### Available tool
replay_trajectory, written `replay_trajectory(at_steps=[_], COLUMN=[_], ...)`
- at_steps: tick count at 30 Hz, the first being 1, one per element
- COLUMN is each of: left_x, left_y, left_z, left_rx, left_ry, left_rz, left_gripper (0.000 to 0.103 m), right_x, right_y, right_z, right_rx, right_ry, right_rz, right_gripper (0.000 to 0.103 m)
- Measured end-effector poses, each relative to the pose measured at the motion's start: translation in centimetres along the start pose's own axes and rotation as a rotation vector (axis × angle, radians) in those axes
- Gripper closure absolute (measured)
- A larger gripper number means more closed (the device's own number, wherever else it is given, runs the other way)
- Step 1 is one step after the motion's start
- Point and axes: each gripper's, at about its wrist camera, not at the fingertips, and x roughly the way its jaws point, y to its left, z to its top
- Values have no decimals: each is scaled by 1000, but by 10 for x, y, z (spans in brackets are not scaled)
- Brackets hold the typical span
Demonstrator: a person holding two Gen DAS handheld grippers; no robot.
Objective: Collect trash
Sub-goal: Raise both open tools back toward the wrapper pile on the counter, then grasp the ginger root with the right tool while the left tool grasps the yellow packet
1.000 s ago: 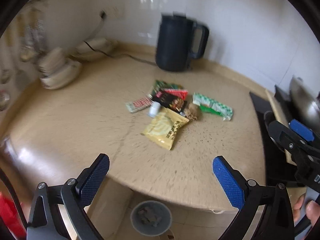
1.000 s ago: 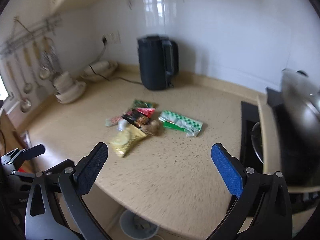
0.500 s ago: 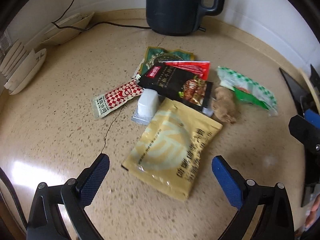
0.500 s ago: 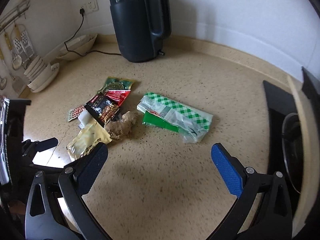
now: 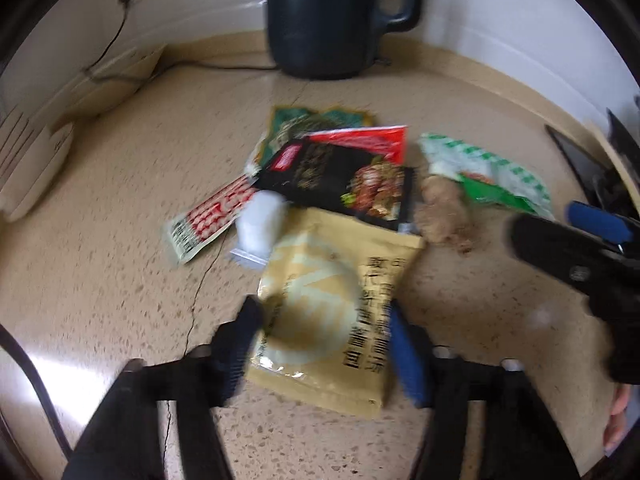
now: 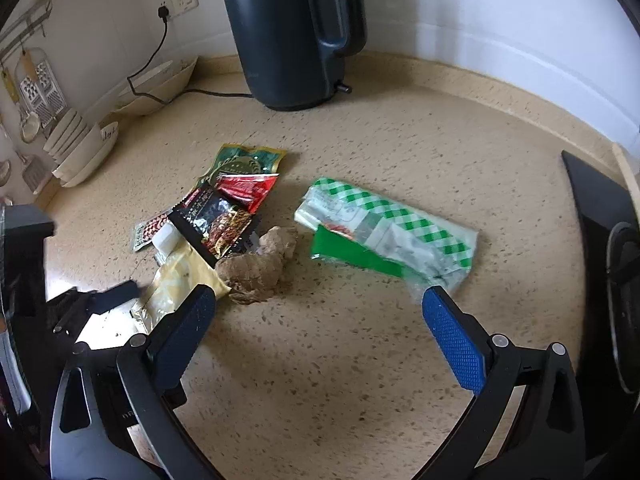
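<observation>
- Two grippers over the speckled tabletop (image 6: pixel 360 360) now; the litter sits mid-frame in both views, below the dark kettle (image 6: pixel 296 32) at the top
- Left gripper (image 5: pixel 320 344) low in its frame; its jaws have just been closing, and the yellow packet (image 5: pixel 332 312) lies between the fingers (image 5: pixel 404 356); blur hides whether the pads press on it yet
- Right gripper (image 6: pixel 316 336) hangs with fingers spread wide, nothing between them
- Above the yellow packet: black snack wrapper (image 5: pixel 340 180), red sachet (image 5: pixel 360 140), green-gold pouch (image 5: pixel 292 124), a small white cup (image 5: pixel 260 224), a red-checked sachet (image 5: pixel 208 220) to its left
- Ginger root (image 6: pixel 260 264) just right of that pile; green-checked bag (image 6: pixel 388 232) further right, apart from it
- Stacked bowls (image 6: pixel 80 148) at the left edge
</observation>
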Motion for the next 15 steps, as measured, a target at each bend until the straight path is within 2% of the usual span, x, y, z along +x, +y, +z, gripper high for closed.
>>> replay_trajectory(at_steps=[3, 4, 6, 7, 12, 15], left_x=[-9, -14, -35, -46, -64, -80], left_y=[-6, -5, -4, -5, 4, 13], left_z=[-4, -5, -8, -10, -19, -22], left_rx=[19, 3, -34, -41, -119, -164], left_ry=[-19, -31, -63, -61, -43, -42], left_rz=[8, -10, -59, -61, -133, -159], left_gripper=[62, 75, 92, 95, 99, 99], right_x=[6, 8, 11, 14, 33, 45], right_y=[2, 3, 6, 7, 9, 12], right_z=[1, 2, 4, 5, 10, 13], right_rx=[28, 38, 51, 58, 117, 133], right_ry=[4, 2, -9, -5, 13, 28], right_rz=[17, 23, 29, 40, 82, 99], right_gripper=[0, 0, 0, 0, 2, 15])
